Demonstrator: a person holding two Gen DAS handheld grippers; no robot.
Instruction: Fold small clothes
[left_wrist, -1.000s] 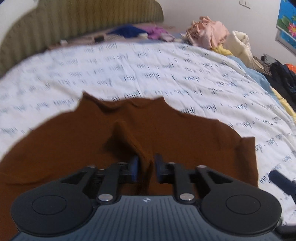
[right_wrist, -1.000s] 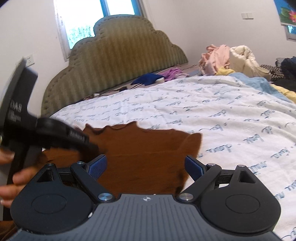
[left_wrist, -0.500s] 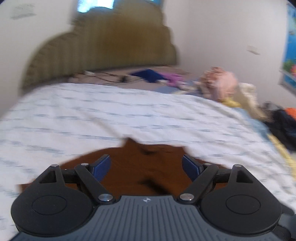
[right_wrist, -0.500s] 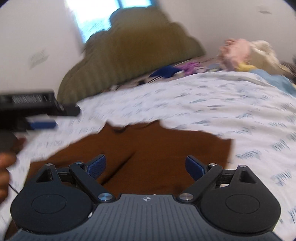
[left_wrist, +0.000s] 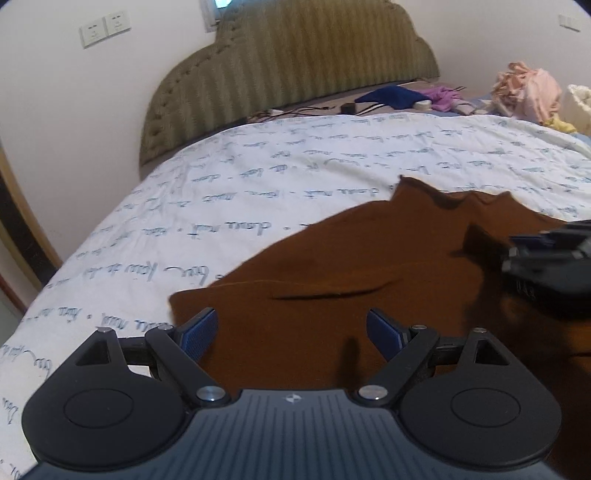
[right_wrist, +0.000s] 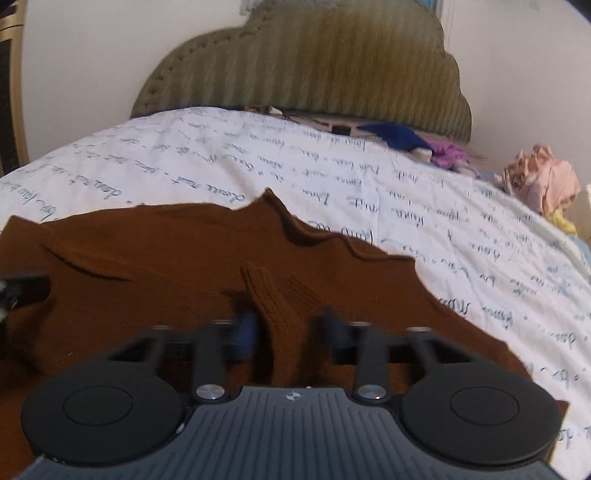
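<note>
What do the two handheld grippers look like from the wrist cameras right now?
Both match: the left gripper and the right gripper each have a ribbed grey body with a small white logo, two round black discs, black linkage arms with silver pivot pins, and blue textured pads. No cables, hands or sleeves show.

Brown knit garment (right_wrist: 184, 258) flat on bed

The right hand-held gripper (right_wrist: 291, 332) shows smeared fingertips (right_wrist: 245, 326); the brown garment (right_wrist: 166, 251) runs off the near-left edge.
</note>
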